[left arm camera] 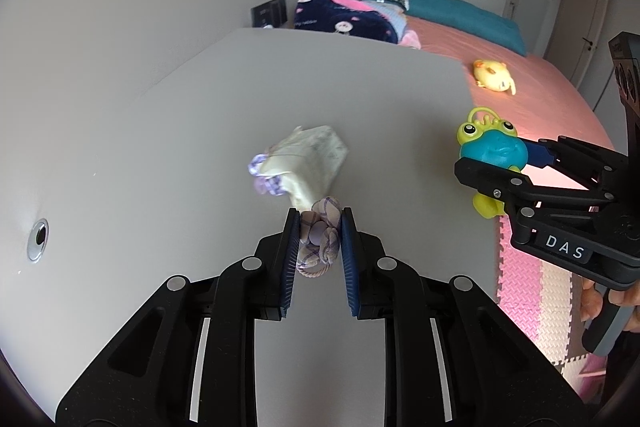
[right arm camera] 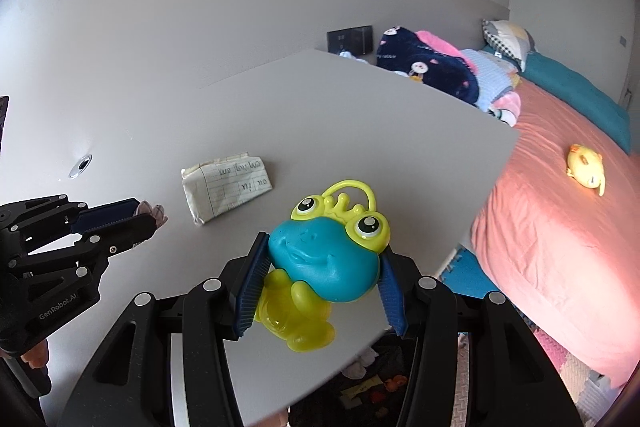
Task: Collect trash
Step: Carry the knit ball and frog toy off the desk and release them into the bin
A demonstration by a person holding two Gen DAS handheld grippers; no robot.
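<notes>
From the left wrist camera, the left tongs are clamped on a small purple-checked fabric bundle with a loop of cord hanging below it; the blue pads press it from both sides. It is held above the grey desk. Just beyond the bundle, a crumpled paper shows, with another scrap of the same checked fabric at its left side; whether the paper rests on the desk or hangs with the bundle cannot be told here. A round metal grommet sits in the desk near its left edge. At the right, the right tongs reach in from beyond the desk's right edge, closed on a blue and yellow-green frog toy. Behind them lies a bed with a pink sheet, a yellow plush toy on it, and a heap of blankets and pillows at its far end. Pink foam floor mats show below the desk's right edge.

From the right wrist camera, the right tongs grip the frog toy by its blue head, one pad on each side, its yellow-green body hanging toward the camera. It is held over the desk near the near right corner. A folded, lined paper with handwriting lies flat toward the desk's middle. The left tongs enter from the left, with the checked fabric showing at their tips, near the paper's left end. The grommet is further left.
</notes>
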